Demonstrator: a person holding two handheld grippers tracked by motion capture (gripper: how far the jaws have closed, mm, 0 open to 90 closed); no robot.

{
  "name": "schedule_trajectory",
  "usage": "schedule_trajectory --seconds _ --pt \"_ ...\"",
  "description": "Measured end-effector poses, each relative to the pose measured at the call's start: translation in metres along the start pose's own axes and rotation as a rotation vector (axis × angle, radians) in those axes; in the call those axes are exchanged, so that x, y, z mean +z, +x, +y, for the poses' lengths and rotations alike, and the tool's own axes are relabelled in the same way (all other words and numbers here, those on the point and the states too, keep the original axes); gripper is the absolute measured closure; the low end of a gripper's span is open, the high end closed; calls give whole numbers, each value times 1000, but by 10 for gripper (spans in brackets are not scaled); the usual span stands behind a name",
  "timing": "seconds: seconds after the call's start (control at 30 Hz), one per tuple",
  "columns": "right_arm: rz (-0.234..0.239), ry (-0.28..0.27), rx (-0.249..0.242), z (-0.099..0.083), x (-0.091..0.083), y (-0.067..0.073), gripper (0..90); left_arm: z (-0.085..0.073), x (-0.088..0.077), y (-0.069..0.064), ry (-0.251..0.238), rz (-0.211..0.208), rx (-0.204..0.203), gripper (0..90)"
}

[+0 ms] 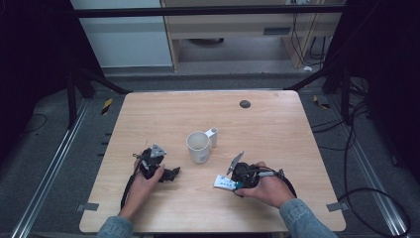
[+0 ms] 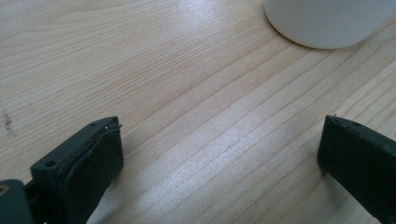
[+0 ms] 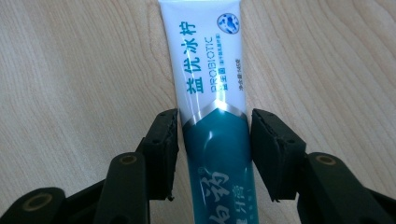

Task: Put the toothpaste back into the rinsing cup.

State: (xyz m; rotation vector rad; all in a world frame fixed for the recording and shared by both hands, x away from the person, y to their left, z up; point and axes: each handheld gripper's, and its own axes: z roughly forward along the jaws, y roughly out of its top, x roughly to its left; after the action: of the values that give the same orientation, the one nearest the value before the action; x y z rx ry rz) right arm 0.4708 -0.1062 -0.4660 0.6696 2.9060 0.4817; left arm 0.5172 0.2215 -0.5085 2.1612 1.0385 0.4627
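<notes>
A person seated at the near edge of a light wooden table [image 1: 277,119] works a hand-held two-jaw gripper in each hand. The right gripper [image 3: 214,140], at the near right of the tabletop, has its black jaws set on either side of a white-and-teal toothpaste tube [image 3: 208,79] lying flat on the wood; the pads sit at the tube's edges where white print gives way to teal, the left one touching or almost touching, the right one with a sliver of wood still showing, so whether they are pressing cannot be told. From above, the tube's white end [image 1: 224,182] pokes out leftward from the right gripper [image 1: 236,184], held in the person's right hand [image 1: 267,188].

The left gripper [image 1: 172,173], at the near left, rests low on the table in the left hand [image 1: 143,186], its jaws spread wide with bare wood between them. In the left gripper view, the pads [image 2: 93,163] frame plain tabletop, and the rounded base of a white mug [image 2: 327,21] shows beyond them, well apart.

The white mug [image 1: 199,147] stands upright near the table's centre, between the two grippers and farther from the person, its handle turned to the far right. A small dark round disc [image 1: 244,103] lies near the far edge.
</notes>
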Motion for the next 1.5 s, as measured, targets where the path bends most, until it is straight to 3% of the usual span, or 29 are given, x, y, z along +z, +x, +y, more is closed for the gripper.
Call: schedule_trajectory --seconds 0.63,0.8,0.9,1.17,1.5 --pt "13 45 -33 5 4 -2 562 0 0 0 1 0 1 0" --pt "19 71 -59 8 3 -3 625 0 0 0 0 0 1 0" --pt "27 75 -43 10 1 -6 691 0 0 0 1 0 1 0" --pt "61 50 -15 6 -6 -10 761 0 0 0 1 0 1 0" --pt "47 -58 56 3 -31 -22 770 0 0 0 0 0 1 0"
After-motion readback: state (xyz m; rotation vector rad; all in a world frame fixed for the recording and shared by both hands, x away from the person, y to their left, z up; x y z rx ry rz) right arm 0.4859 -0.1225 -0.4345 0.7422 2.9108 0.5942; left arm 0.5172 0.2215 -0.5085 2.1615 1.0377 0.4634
